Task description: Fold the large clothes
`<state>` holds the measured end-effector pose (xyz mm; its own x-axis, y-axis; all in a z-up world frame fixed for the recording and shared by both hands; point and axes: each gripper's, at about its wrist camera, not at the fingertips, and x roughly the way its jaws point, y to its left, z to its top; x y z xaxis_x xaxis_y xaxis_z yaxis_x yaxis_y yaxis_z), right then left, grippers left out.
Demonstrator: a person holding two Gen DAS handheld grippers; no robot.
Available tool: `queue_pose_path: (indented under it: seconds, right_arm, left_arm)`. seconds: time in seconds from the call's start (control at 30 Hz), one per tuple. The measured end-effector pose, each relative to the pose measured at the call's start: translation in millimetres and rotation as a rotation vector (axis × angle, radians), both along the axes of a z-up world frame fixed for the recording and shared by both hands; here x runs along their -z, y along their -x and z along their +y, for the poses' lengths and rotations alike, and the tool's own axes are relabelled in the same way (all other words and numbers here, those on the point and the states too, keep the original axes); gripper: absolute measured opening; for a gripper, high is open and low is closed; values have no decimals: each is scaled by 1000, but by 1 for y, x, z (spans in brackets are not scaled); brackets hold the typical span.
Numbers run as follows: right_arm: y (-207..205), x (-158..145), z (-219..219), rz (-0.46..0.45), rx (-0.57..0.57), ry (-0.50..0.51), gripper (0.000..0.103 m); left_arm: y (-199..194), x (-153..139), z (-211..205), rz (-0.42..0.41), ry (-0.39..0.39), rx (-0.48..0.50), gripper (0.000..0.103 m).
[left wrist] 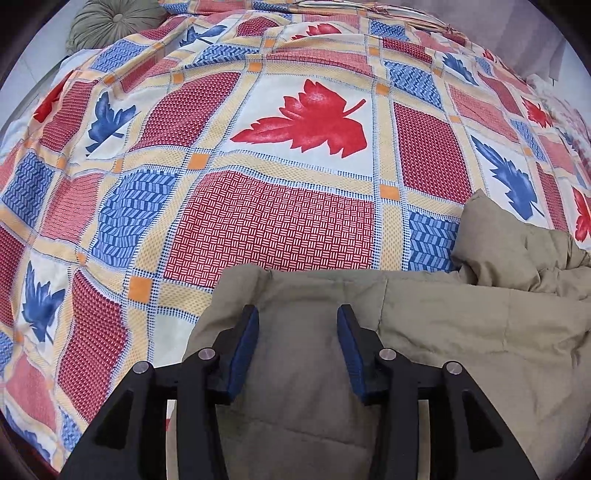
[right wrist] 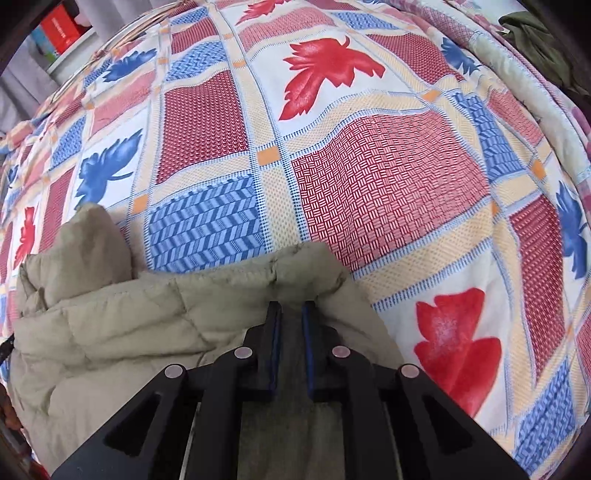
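Observation:
A khaki quilted jacket (left wrist: 443,325) lies bunched on a patterned bedspread (left wrist: 295,122). In the left wrist view my left gripper (left wrist: 297,314) is open, its blue-padded fingers (left wrist: 245,347) straddling the jacket's left edge, cloth lying between them. In the right wrist view the jacket (right wrist: 129,332) fills the lower left. My right gripper (right wrist: 291,308) is shut on the jacket's right edge, cloth pinched between its narrow jaws. A puffy sleeve or collar part (right wrist: 85,251) rises at the left.
The bedspread (right wrist: 369,166) with red and blue leaf squares covers the whole bed. A green round cushion (left wrist: 110,22) sits at the far left corner. A dark green garment (right wrist: 543,40) lies at the far right. A shelf with a red box (right wrist: 61,26) stands beyond the bed.

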<state>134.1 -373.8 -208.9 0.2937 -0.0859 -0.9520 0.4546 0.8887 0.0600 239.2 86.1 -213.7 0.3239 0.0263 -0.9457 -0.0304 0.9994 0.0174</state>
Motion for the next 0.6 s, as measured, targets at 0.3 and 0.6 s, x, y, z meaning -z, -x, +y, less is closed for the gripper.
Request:
queue_pose_path:
  seconds: [0.3,0.6]
  right_arm:
    - [30,-30,20,-46,17,-50,13]
    - [50,-39,55,-32,-26,-109,13]
  left_arm:
    - [24,-21,6,-10,-3,-10,78]
    - [46,-28,9,30,16,20,96]
